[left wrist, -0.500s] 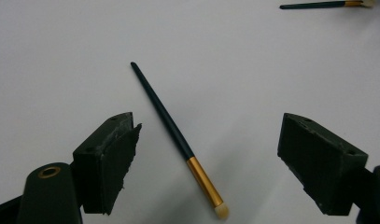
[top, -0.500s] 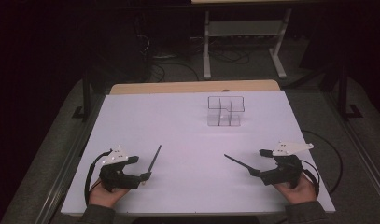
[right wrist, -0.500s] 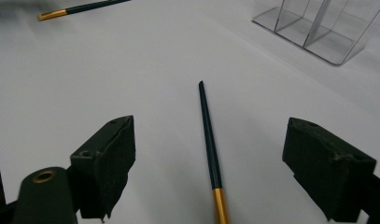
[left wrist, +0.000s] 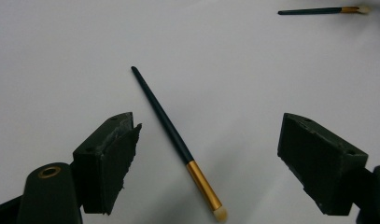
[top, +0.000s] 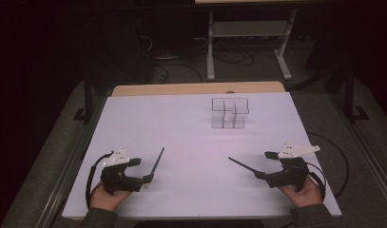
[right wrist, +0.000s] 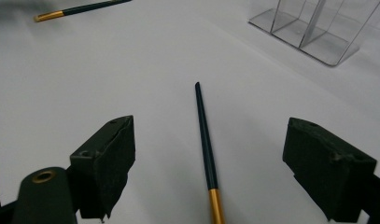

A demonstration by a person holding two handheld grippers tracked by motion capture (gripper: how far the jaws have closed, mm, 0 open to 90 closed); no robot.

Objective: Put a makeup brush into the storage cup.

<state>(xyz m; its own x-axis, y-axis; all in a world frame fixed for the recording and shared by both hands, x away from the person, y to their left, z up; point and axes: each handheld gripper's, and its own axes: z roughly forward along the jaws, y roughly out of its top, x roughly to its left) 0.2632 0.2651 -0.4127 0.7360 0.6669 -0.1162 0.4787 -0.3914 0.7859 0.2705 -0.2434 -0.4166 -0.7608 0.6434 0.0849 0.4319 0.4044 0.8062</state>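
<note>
Left tongs (top: 150, 178) at lower left and right tongs (top: 257, 175) at lower right, each hand-held, jaws spread wide.

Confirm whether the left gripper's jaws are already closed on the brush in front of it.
No: in the left gripper view the left gripper stands wide open, and the brush lies on the white table between the jaws, untouched.

A dark-handled brush (left wrist: 178, 144) with a gold ferrule lies on the white table (left wrist: 61, 56) between the left gripper's (left wrist: 208, 158) wide-open jaws, touching neither, its pale tip nearest the camera. A second brush (left wrist: 323, 10) lies far off at top right
</note>
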